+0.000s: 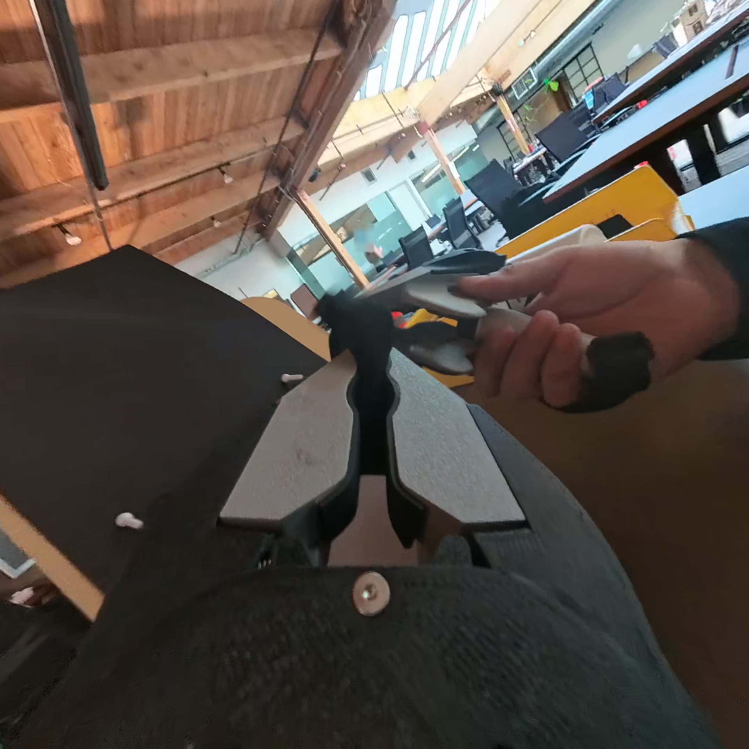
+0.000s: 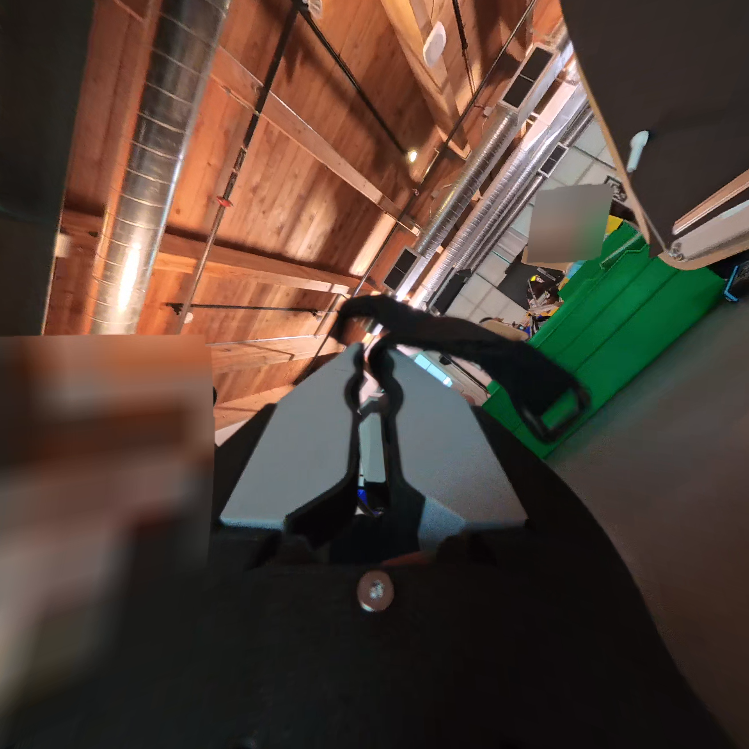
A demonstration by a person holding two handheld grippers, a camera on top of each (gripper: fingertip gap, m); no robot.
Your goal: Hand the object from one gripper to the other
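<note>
Left wrist view: my left gripper (image 1: 371,364) is clamped on the black strap (image 1: 358,324) at frame centre, strap poking past the tips. Beyond, centre-right, my right gripper (image 1: 405,320) also pinches it, buckle end (image 2: 555,413) dangling right in its own view.

Both cams sit close behind their own claw, tilted up at the wooden ceiling (image 1: 162,101). Shared: that ceiling and the black strap (image 2: 466,344) under it.

Black panel (image 1: 133,405) crowds the left (yellow bin (image 1: 620,202) right), open air ahead.
</note>
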